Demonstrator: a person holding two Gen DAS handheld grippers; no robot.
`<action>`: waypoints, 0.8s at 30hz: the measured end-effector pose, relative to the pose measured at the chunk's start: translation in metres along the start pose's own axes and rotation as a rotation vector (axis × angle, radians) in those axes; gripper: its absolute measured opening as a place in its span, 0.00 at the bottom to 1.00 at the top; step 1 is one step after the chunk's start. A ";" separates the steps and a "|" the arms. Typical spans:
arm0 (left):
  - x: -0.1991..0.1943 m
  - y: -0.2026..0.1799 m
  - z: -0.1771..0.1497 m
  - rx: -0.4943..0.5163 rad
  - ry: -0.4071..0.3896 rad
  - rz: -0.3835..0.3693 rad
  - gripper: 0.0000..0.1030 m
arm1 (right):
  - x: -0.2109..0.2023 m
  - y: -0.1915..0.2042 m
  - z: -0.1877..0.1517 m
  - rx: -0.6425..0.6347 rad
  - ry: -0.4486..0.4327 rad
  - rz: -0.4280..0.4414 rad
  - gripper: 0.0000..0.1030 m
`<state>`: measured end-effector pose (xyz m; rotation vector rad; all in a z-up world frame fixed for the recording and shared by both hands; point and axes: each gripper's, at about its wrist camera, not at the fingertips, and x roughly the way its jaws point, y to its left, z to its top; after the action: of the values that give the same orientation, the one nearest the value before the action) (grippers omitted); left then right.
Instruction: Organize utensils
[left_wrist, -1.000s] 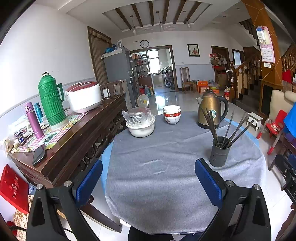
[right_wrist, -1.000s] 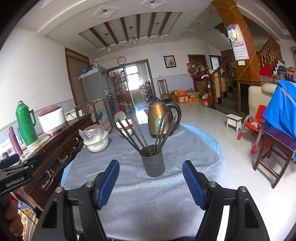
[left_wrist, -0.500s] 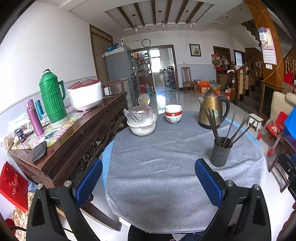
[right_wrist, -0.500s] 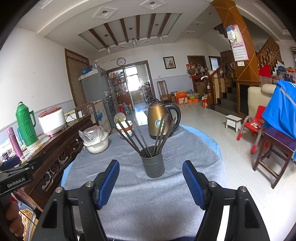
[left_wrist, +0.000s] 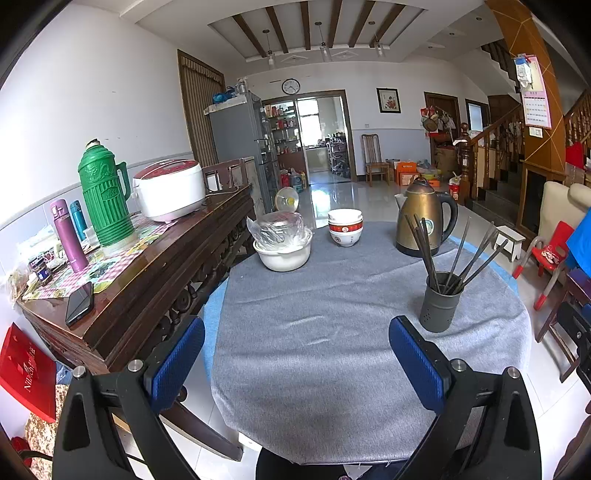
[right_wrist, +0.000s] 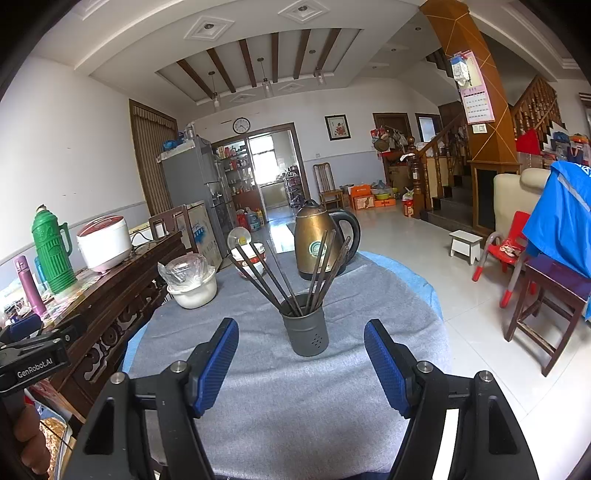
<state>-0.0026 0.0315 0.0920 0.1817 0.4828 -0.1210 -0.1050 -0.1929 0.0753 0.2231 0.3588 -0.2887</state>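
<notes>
A dark grey utensil holder (left_wrist: 440, 302) (right_wrist: 306, 325) stands on the round table with the grey cloth (left_wrist: 332, 332) (right_wrist: 295, 398). Several dark chopsticks (left_wrist: 450, 254) (right_wrist: 291, 269) lean out of it in all directions. My left gripper (left_wrist: 297, 354) is open over the near part of the table, with the holder ahead to its right. My right gripper (right_wrist: 301, 356) is open too, and the holder stands just beyond the gap between its blue pads. Nothing is held in either gripper.
A brass kettle (left_wrist: 424, 218) (right_wrist: 319, 238), stacked bowls (left_wrist: 345, 230) and a plastic-covered white bowl (left_wrist: 282, 243) stand at the table's far side. A wooden sideboard (left_wrist: 147, 280) with a green flask and rice cooker lies left. Stools and chairs (right_wrist: 546, 295) stand right.
</notes>
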 end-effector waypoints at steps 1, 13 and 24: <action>0.000 0.000 0.000 -0.001 0.000 0.000 0.97 | 0.000 0.000 0.000 -0.001 0.001 0.000 0.72; -0.002 0.000 0.000 -0.002 -0.002 0.001 0.97 | -0.001 0.002 -0.003 0.006 0.008 -0.002 0.72; -0.003 0.001 0.000 0.000 -0.002 -0.002 0.97 | -0.002 0.003 -0.004 0.006 0.009 -0.001 0.72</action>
<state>-0.0048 0.0331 0.0932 0.1813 0.4811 -0.1228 -0.1067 -0.1892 0.0729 0.2305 0.3671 -0.2900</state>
